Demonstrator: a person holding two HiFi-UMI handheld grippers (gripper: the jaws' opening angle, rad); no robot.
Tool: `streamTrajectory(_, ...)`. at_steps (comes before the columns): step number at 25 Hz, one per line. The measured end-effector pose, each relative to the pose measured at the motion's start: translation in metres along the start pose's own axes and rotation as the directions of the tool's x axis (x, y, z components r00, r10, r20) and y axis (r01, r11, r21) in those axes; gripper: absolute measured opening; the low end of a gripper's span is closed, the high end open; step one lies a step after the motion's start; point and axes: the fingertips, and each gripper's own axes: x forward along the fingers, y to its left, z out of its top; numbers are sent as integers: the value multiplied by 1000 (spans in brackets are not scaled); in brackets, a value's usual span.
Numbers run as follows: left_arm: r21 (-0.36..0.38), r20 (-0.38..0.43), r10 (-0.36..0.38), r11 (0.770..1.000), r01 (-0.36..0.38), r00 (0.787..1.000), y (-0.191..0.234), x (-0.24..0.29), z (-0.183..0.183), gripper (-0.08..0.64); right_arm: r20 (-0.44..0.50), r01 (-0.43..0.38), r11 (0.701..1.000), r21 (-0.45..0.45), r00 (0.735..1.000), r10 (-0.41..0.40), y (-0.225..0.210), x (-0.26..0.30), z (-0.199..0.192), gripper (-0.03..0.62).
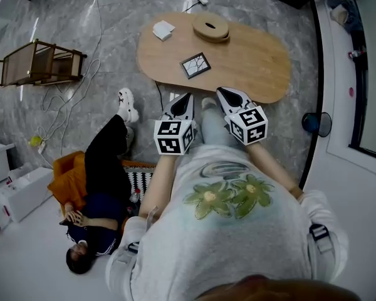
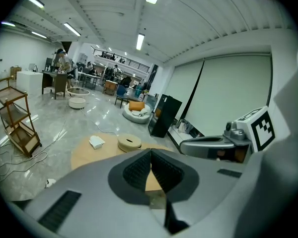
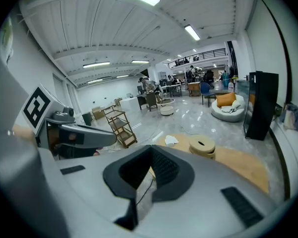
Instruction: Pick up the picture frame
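Observation:
The picture frame (image 1: 195, 65), small and dark-edged with a cracked-line picture, lies flat near the middle of the oval wooden table (image 1: 257, 68). My left gripper (image 1: 186, 97) and right gripper (image 1: 223, 93) hang side by side over the table's near edge, just short of the frame. Both are shut with nothing between their fingers. In the left gripper view the shut left gripper (image 2: 150, 153) points at the table (image 2: 87, 155), and the right gripper's body (image 2: 213, 145) shows beside it. In the right gripper view the shut right gripper (image 3: 150, 158) hides most of the frame.
A white box (image 1: 163, 29) and a round wooden block (image 1: 211, 27) sit at the table's far end. A person (image 1: 97, 187) rests on the floor to the left, near an orange cushion (image 1: 66, 177). A wooden rack (image 1: 41, 61), loose cables (image 1: 62, 105) and a white wall (image 1: 351, 168) border the space.

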Motion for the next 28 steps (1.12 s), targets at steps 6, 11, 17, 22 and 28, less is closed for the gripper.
streamTrajectory(6, -42, -48, 13, 999, -15, 999, 13, 34, 5, 17, -47, -14, 1000, 11, 999, 14, -26, 25, 2, 8)
streamTrajectory(11, -78, -67, 35, 996, -40, 997, 26, 60, 19, 17, -62, -27, 999, 19, 998, 28, -53, 48, 16, 8)
streamTrajectory(17, -117, -92, 67, 990, -78, 993, 46, 76, 27, 17, -96, -42, 999, 9, 995, 43, -69, 71, 25, 8)
streamTrajectory(22, -123, -109, 84, 988, -98, 990, 56, 87, 33, 17, -124, -60, 998, 13, 990, 61, -78, 86, 30, 8)
streamTrajectory(28, -141, -118, 100, 983, -117, 988, 64, 102, 38, 22, -160, -93, 996, 12, 983, 94, -86, 105, 32, 18)
